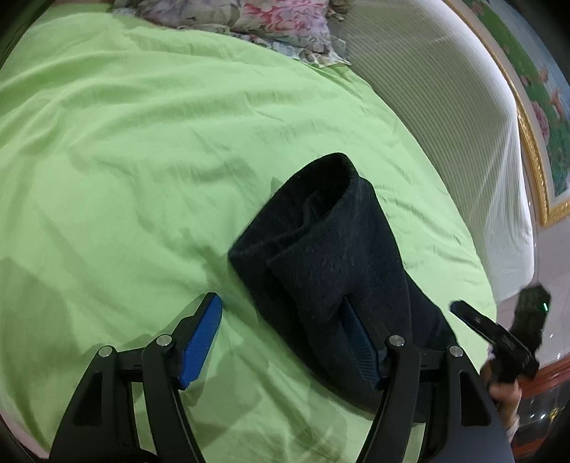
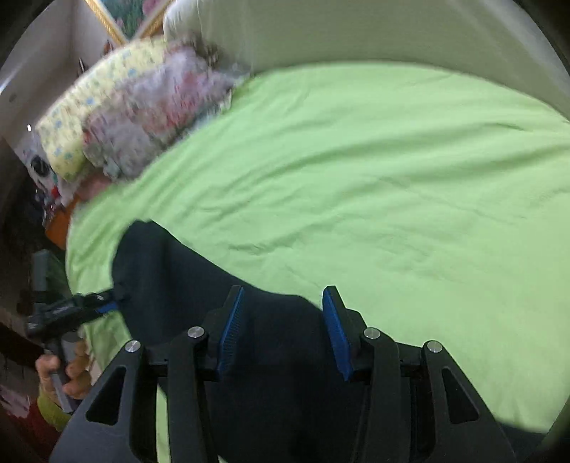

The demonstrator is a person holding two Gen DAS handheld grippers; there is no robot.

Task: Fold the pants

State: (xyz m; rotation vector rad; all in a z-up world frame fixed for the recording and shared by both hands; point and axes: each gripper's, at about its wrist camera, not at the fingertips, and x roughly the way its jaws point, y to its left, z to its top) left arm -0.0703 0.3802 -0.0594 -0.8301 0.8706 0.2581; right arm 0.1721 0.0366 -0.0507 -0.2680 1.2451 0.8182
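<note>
The dark navy pants (image 1: 320,256) lie folded in a thick bundle on the green bedsheet (image 1: 124,142). My left gripper (image 1: 281,320) is open; its right finger touches the bundle's near edge and its left finger is over bare sheet. In the right wrist view the pants (image 2: 199,285) spread under my right gripper (image 2: 285,313), which is open just above the cloth. The right gripper also shows in the left wrist view (image 1: 498,334) at the bed's right edge, and the left gripper shows in the right wrist view (image 2: 78,306) at the pants' left edge.
Floral pillows (image 1: 270,25) lie at the head of the bed, also in the right wrist view (image 2: 142,114). A white padded headboard (image 1: 445,107) runs along the right. A gold-framed painting (image 1: 548,107) hangs behind it. The sheet (image 2: 392,178) stretches wide beyond the pants.
</note>
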